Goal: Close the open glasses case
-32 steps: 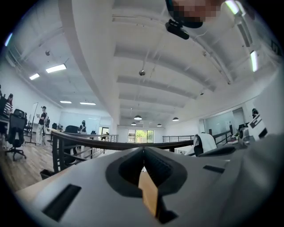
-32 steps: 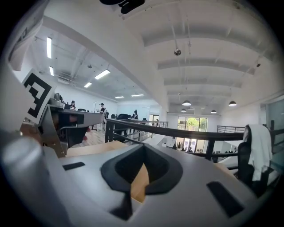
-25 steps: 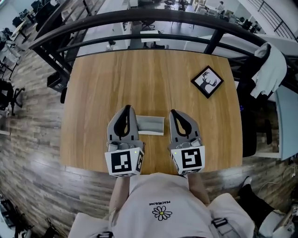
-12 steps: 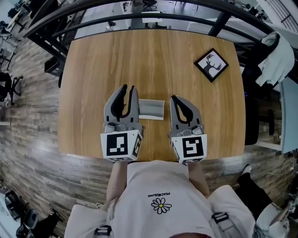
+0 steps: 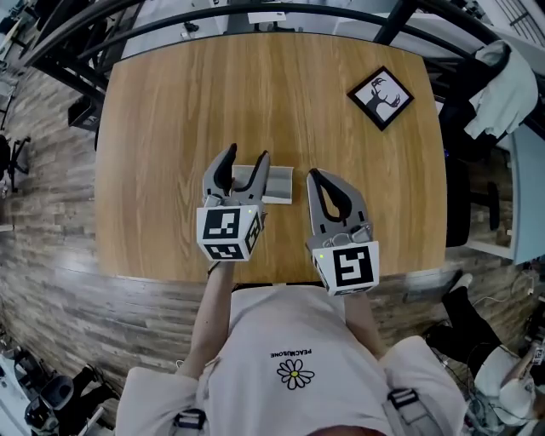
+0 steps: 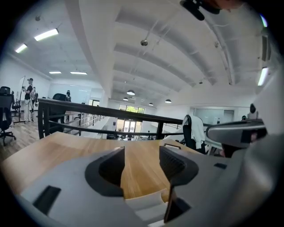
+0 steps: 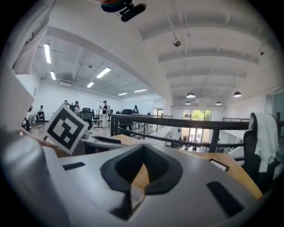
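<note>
Since the earlier frames the left gripper (image 5: 249, 153) has come down and swung in toward the glasses case (image 5: 279, 184), and its jaws, then together, have just been opening. The right gripper (image 5: 313, 174) has barely shifted. The wooden table (image 5: 170, 128) fills most of the head view, with a dark railing (image 5: 255, 21) along its far edge. The person's torso in a pale shirt (image 5: 289, 358) sits at the near edge. Both grippers are held over the near half of the table, side by side, with the case lying flat between them. The left gripper's jaws stand wide apart. In the head view the left end of the grey case shows in the gap between them, while the rest extends to the right toward the other tool. The left gripper view shows bare wood between the spread pads, and neither pad is seen pressing on anything. The right gripper's jaws are closed together with nothing between them, just beside the case's right end, apart from it. Whether the case lid is up or down cannot be made out. A small framed deer picture (image 5: 381, 96) lies at the far right corner, well apart.
</note>
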{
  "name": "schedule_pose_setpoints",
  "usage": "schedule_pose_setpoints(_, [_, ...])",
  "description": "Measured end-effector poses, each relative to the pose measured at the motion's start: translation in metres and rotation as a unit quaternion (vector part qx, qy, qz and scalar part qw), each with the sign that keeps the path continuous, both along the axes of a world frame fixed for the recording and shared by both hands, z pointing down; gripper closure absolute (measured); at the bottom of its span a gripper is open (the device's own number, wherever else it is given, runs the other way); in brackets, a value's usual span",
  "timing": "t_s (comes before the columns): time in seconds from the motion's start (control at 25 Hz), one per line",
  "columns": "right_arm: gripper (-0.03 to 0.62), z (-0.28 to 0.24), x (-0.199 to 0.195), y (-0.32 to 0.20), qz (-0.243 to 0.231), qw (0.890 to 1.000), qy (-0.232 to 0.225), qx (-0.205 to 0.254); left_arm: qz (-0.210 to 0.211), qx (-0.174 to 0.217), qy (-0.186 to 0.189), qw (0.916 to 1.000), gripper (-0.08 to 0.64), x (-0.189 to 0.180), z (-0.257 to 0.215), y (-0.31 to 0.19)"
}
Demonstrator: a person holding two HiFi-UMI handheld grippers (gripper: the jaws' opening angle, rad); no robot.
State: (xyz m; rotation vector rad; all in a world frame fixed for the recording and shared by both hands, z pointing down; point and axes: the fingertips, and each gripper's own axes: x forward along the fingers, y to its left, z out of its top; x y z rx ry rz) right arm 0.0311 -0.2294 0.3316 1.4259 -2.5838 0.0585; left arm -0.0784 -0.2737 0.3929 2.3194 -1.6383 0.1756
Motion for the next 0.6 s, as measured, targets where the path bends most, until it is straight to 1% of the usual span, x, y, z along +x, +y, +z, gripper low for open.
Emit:
schedule_pose_setpoints(0.16, [0.584,0.007,0.006,0.004,0.005,1.000,0.013,0.002,0.011,-0.021,0.001,0.9997,0.310,0.005,0.025,0.002])
schedule_pose_setpoints(0.36, [0.584,0.020,0.010,0.010,0.018,0.999,0.007,-0.031,0.023,-0.054,-0.003,0.9983,0.310,0.011,0.056,-0.002])
schedule_pose_setpoints(0.48, [0.584,0.029,0.019,0.012,0.029,0.999,0.019,-0.034,0.033,-0.075,-0.007,0.9966,0.310,0.014,0.075,-0.003])
schedule_pose_setpoints(0.6, [0.584,0.035,0.024,0.013,0.036,0.998,0.022,-0.040,0.040,-0.096,-0.008,0.9945,0.310,0.017,0.092,-0.002])
